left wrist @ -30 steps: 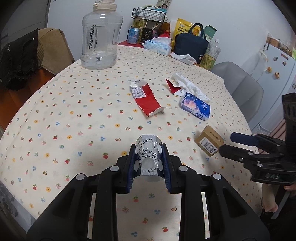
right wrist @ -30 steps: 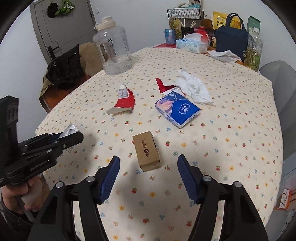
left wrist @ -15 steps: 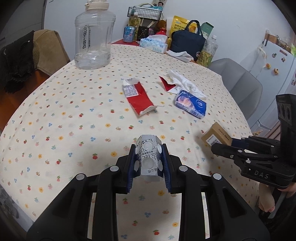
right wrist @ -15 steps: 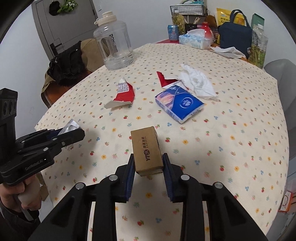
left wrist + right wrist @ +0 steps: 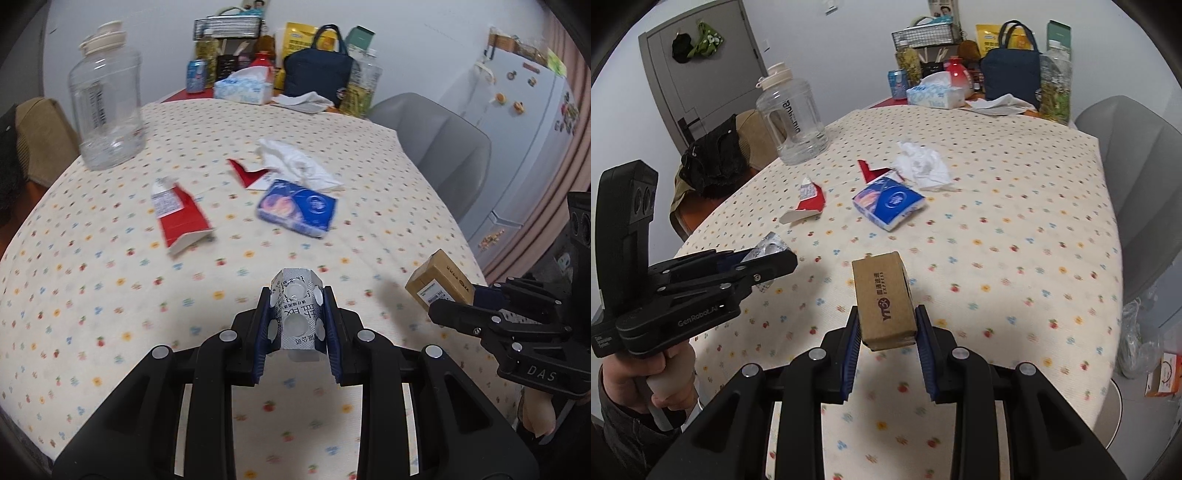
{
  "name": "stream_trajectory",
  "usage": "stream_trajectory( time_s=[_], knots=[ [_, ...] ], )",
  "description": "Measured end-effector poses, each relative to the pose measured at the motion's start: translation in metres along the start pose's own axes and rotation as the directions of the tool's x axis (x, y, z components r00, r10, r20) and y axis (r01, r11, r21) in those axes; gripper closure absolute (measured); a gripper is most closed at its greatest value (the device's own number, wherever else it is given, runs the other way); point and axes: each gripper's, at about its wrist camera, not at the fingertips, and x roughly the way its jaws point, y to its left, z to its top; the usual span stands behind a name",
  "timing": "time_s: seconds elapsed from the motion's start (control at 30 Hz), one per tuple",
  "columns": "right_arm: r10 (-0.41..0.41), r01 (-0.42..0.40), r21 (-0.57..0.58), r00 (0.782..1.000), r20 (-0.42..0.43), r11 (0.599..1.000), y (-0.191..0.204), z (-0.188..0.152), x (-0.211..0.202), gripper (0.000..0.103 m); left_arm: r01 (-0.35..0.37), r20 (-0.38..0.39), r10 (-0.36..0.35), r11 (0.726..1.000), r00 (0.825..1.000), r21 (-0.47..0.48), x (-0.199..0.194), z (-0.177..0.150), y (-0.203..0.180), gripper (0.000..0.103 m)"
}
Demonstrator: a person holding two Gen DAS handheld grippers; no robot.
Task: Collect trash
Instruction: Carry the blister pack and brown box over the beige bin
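Above the dotted surface [image 5: 1015, 229], right tongs [image 5: 888, 334] clench a brown cardboard box [image 5: 884, 299], lifted since a second ago; left tongs [image 5: 297, 325] still grip a silvery, bent pill blister [image 5: 297, 314].

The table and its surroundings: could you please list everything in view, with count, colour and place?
Jug: 1, clear, far left on table.
Wrapper pieces: 2, red-white, mid-table.
Tissue pack: 1, blue, centre.
Crumpled tissue: 1, white, behind pack.
Tissue box: 1, blue-white, far end.
Bag: 1, navy, far end.
Chair: 1, grey, right.
Blister pack: 1, silver, in left hand-held gripper.
Box: 1, brown, in right hand-held gripper.
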Motion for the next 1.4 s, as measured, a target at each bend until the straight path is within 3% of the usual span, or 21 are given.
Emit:
stream_trajectory(
  time_s=[0.27,0.67,0.97,1.27,1.33,1.37,1.4],
  knots=[
    [-0.045,0.039,0.091,0.997,0.060,0.995,-0.050,-0.021,-0.038,0.074,0.056,-0.028,-0.053,0.993,0.998,0.104,0.018,0.013,-0.064,0.076],
    [-0.124,0.084,0.273,0.983,0.133,0.958,-0.141,-0.061,-0.087,0.074,0.131,-0.101,-0.109,0.960,0.989,0.249,0.050,0.022,-0.165,0.076],
    [-0.193,0.114,0.440,0.971,0.140,0.891,-0.216,-0.103,-0.113,0.074,0.209,-0.169,-0.164,0.930,0.972,0.303,0.073,0.021,-0.238,0.076],
    [-0.244,0.143,0.551,0.963,0.114,0.822,-0.267,-0.138,-0.110,0.074,0.233,-0.196,-0.171,0.903,0.966,0.361,0.089,0.025,-0.285,0.076],
    [-0.254,0.148,0.563,0.960,0.115,0.813,-0.278,-0.143,-0.108,0.067,0.241,-0.209,-0.172,0.898,0.963,0.369,0.095,0.024,-0.292,0.076],
    [-0.266,0.155,0.568,0.957,0.117,0.808,-0.282,-0.146,-0.107,0.056,0.244,-0.216,-0.172,0.895,0.961,0.374,0.099,0.024,-0.298,0.076],
    [-0.276,0.163,0.582,0.955,0.110,0.797,-0.288,-0.149,-0.104,0.039,0.247,-0.223,-0.172,0.892,0.960,0.378,0.101,0.023,-0.302,0.076]
  ],
)
